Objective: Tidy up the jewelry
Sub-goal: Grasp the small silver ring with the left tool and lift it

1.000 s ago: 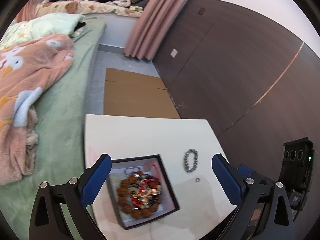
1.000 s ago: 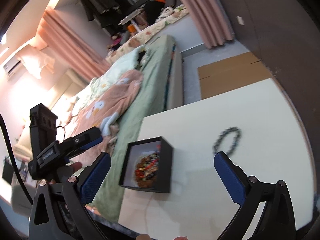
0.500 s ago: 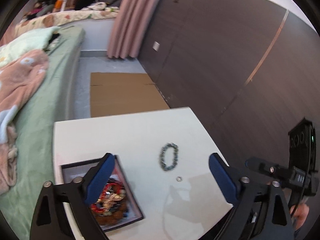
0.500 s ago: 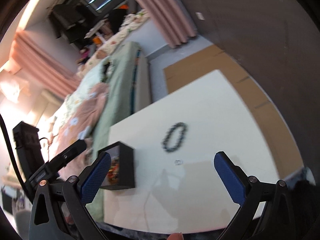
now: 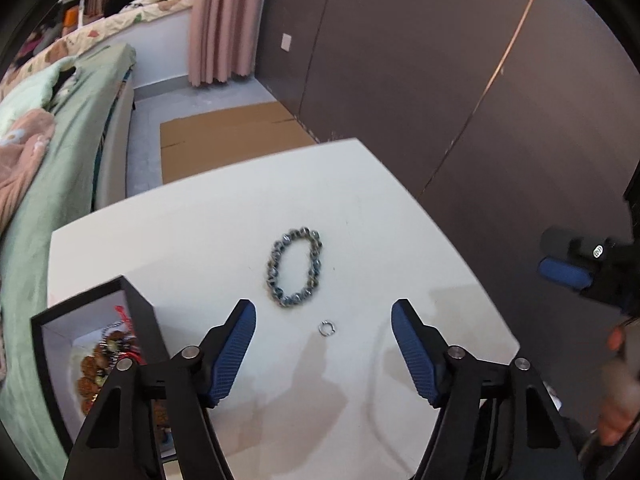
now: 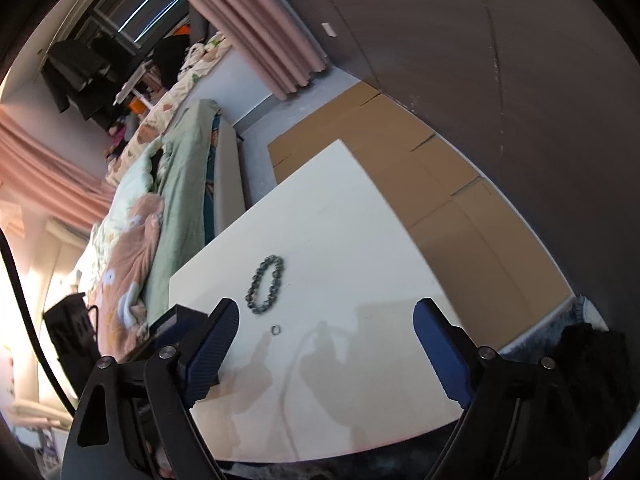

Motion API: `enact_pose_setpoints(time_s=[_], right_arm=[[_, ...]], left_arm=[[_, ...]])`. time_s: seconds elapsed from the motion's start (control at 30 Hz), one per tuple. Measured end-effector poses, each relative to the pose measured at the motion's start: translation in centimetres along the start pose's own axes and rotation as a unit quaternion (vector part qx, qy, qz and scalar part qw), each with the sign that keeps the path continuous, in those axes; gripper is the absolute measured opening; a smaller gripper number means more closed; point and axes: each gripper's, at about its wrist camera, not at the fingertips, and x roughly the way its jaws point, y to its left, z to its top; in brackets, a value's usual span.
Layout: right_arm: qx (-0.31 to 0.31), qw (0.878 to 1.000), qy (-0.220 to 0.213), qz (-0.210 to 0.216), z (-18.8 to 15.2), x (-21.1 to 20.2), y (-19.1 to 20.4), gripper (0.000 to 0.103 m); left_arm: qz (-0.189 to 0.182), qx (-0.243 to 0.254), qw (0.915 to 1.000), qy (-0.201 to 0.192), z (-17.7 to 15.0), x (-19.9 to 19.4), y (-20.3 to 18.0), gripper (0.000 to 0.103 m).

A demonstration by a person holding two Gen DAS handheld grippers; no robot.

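Observation:
A grey-green beaded bracelet lies on the white table, and a small silver ring lies just in front of it. My left gripper is open and empty, low over the table with the ring between its blue fingers. A black jewelry box with brown and red beads inside stands at the left. In the right wrist view the bracelet and ring lie ahead of my right gripper, which is open and empty. The box is mostly hidden behind its left finger.
A bed with green sheet and peach blanket runs along the table's left side. A dark wood wall stands to the right. Flat cardboard lies on the floor beyond the table. The right gripper shows at the left wrist view's right edge.
My left gripper has moved right and closer, from over the box to the bracelet and ring. My right gripper has swung right, and the box has slid behind its left finger.

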Motion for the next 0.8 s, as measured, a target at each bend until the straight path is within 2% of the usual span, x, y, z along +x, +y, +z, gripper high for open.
enact_pose_setpoints(time_s=[0.2,0.27,0.4,0.47,0.6,0.8], right_arm=[[0.005,1.000,-0.004,-0.020,0.2,-0.1,-0.7,0.082],[0.003,1.000,-0.007,-0.027,0.3,-0.2,-0.6,0.082],[0.000,1.000,-0.005,-0.028,0.3,0.0,-0.5,0.082],[-0.002,1.000,-0.002,-0.028,0.3,0.1,-0.5,0.082],[0.001,1.000,-0.001,-0.025,0.3,0.3,-0.5,0.082],[-0.005,1.000,-0.001,-0.024,0.1,0.4,-0.1,0.082]], left_arm=[[0.019,0.026,0.9992,0.023,-0.7,2.6,-1.3,0.061],[0.022,0.033,0.9987,0.033,-1.0,3.5,-1.6,0.056],[0.037,0.048,0.9971,0.046,-1.6,4.9,-2.2,0.054],[0.038,0.050,0.9968,0.049,-1.7,5.3,-2.2,0.046],[0.047,0.059,0.9961,0.046,-2.1,6.0,-2.3,0.043],[0.063,0.070,0.9948,0.039,-2.3,6.4,-2.5,0.025]])
